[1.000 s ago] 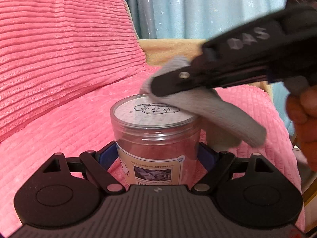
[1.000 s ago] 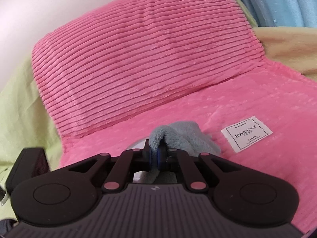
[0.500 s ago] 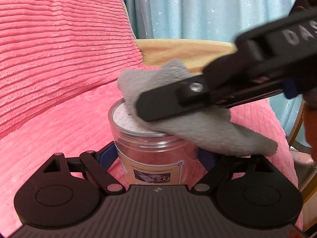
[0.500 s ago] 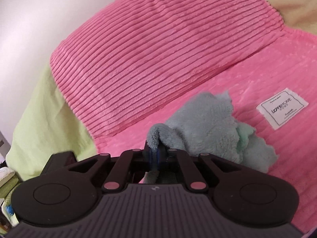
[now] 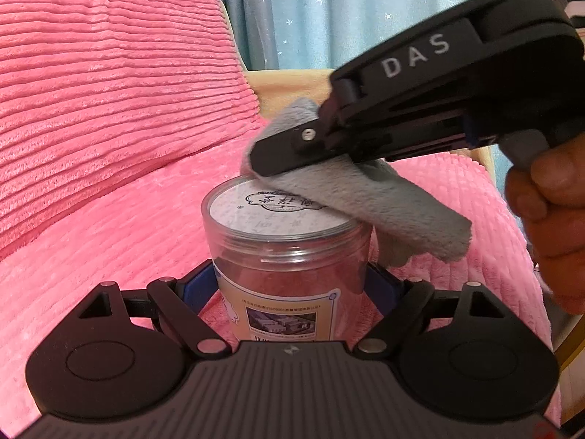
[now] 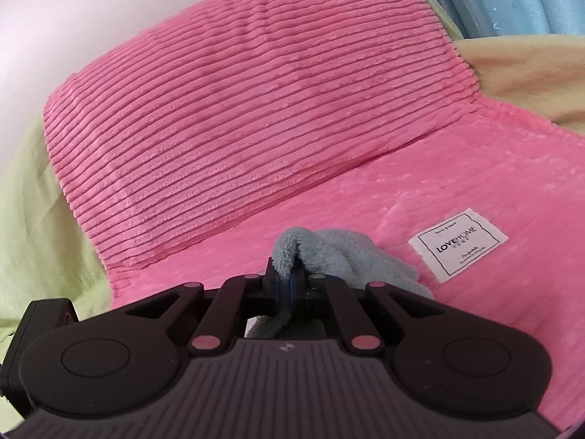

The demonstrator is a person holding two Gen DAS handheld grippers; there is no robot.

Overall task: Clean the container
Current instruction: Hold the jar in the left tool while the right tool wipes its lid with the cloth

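A ribbed pink plush cushion leans behind a pink fleece blanket bearing a white sewn label; blue star-print curtains hang beyond. The clear plastic jar, round with a printed lid, stands upright on the blanket, clamped between the left gripper jaws. The right gripper pinches a fluffy grey cloth lying across the lid's far edge.

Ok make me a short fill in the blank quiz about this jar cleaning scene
1. The left gripper grips the clear ____ by its sides.
2. The right gripper is shut on a grey ____.
3. The cloth rests on the jar's ____.
4. The jar stands on a ____ blanket.

Missing words: jar; cloth; lid; pink
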